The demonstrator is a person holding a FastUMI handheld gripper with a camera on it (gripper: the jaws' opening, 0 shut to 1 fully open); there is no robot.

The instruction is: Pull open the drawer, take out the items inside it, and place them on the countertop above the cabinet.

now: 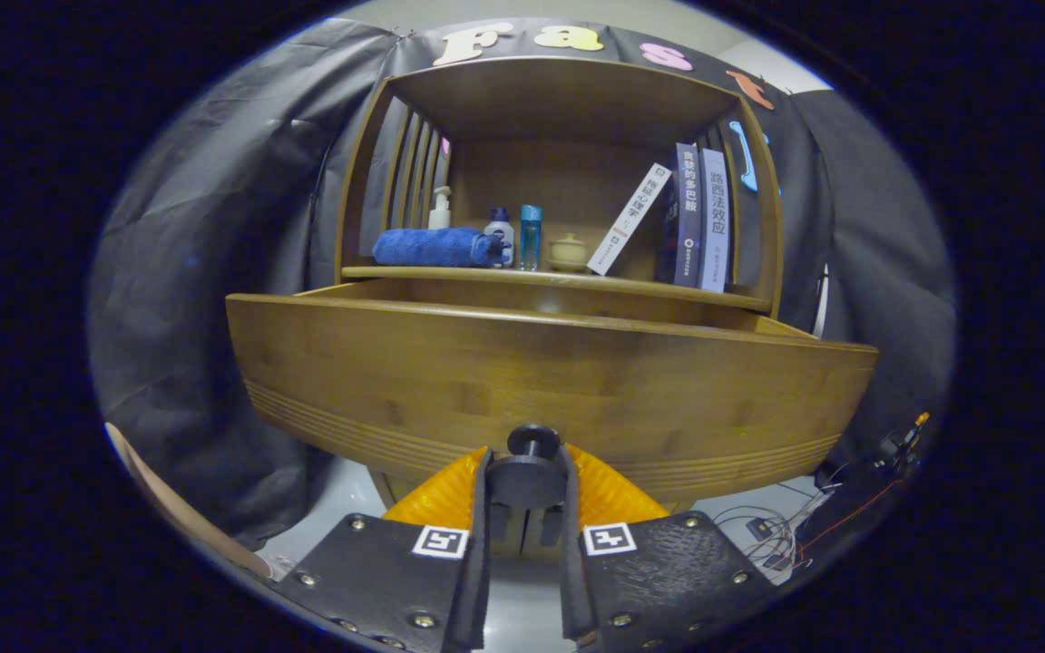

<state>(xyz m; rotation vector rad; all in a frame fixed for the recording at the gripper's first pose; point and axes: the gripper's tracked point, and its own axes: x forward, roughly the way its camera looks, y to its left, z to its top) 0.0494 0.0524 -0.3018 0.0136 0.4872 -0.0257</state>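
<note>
A wooden cabinet's drawer (541, 381) is pulled out toward me, its wide front panel filling the space just ahead of the fingers. My gripper (527, 481) is shut on the drawer's dark round knob (532, 472), which sits between the two fingers. The drawer's inside is hidden behind its front panel. Above the drawer runs the countertop shelf (577, 279). On it lie a rolled blue towel (436, 247), a pump bottle (439, 209), two small bottles (530, 236), a small lidded pot (568, 251) and several books (699, 218), one leaning.
Black cloth hangs behind and to both sides of the cabinet. Cables and a small device (781, 531) lie on the floor to the right. A pale curved edge (178, 508) shows low on the left.
</note>
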